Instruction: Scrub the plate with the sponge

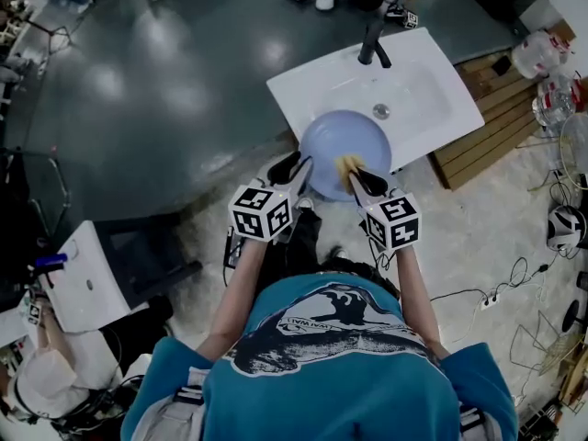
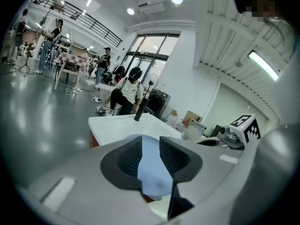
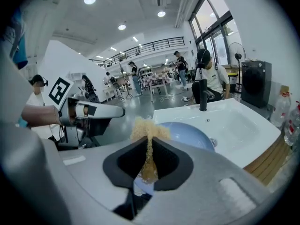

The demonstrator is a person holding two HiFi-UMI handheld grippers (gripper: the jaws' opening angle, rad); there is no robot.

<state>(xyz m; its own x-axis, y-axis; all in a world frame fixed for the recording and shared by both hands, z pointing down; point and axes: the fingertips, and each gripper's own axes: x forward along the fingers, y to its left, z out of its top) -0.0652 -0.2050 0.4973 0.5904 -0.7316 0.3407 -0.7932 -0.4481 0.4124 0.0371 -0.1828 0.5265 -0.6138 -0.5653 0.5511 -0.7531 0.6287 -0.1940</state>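
Note:
A pale blue plate (image 1: 344,136) hangs tilted over the front edge of the white sink (image 1: 432,72). My left gripper (image 1: 299,168) is shut on the plate's left rim. In the left gripper view the plate (image 2: 152,177) fills the gap between the dark pads (image 2: 126,161) of that gripper (image 2: 150,142). My right gripper (image 1: 354,176) is shut on a yellow sponge (image 1: 347,163) at the plate's near rim. The right gripper view shows the sponge (image 3: 147,128) squeezed thin in the gripper (image 3: 150,143), with its frayed top sticking up in front of the plate (image 3: 187,132).
A black faucet (image 1: 372,42) stands at the sink's back edge, with the drain (image 1: 380,110) beyond the plate. A wooden pallet (image 1: 487,108) and water bottles (image 1: 537,53) lie to the right. Cables cross the floor at right. A second white sink unit (image 1: 87,278) stands at left.

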